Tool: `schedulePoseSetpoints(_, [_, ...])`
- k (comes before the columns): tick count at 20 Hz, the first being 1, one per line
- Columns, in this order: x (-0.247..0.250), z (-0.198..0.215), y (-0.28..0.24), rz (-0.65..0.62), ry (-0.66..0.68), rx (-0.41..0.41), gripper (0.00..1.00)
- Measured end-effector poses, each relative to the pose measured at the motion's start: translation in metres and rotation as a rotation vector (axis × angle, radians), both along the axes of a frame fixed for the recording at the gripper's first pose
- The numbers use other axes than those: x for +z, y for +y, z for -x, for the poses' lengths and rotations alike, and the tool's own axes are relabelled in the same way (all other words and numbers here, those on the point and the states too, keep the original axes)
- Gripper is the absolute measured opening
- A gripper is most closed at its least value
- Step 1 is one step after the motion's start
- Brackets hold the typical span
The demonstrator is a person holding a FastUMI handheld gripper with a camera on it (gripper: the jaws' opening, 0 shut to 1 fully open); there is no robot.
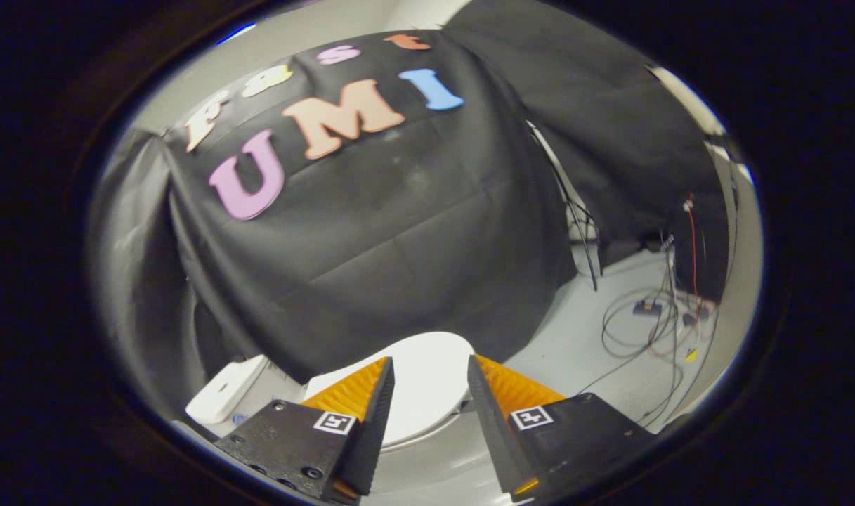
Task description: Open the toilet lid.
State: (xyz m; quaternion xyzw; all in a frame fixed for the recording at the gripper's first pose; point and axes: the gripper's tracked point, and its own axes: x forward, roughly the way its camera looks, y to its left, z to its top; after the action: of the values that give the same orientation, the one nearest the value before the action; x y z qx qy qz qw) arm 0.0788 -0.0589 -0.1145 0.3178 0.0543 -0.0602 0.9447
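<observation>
A white toilet with its lid [427, 383] lying down flat sits low ahead, partly covered by my fingers. Its rounded front edge points away toward the black cloth. My gripper [431, 369] hovers above the lid, open, with a wide gap and nothing between the fingers. The lid's surface shows through that gap. A white side panel of the toilet [225, 395] sticks out beyond the left finger.
The black cloth wall [371, 232] hangs close behind the toilet. Right of it lies grey floor [575, 351] with loose cables [652, 323] and a small device. A thin black stand leg [578, 225] leans by the cloth's right edge.
</observation>
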Motion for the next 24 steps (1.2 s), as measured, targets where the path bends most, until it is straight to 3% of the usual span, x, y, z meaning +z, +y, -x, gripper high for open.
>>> schedulePoseSetpoints(2, [-0.023,-0.016,-0.002,-0.12,0.001,-0.024,0.65])
schedulePoseSetpoints(6, [-0.082,-0.04,-0.013,-0.246,0.078,-0.092,0.65])
schedulePoseSetpoints(13, [-0.129,-0.084,-0.024,-0.496,0.068,-0.156,0.63])
schedulePoseSetpoints(18, [-0.132,-0.108,-0.028,-0.65,-0.044,-0.167,0.32])
schedulePoseSetpoints(24, [-0.127,-0.109,-0.03,-0.677,-0.154,-0.165,0.03])
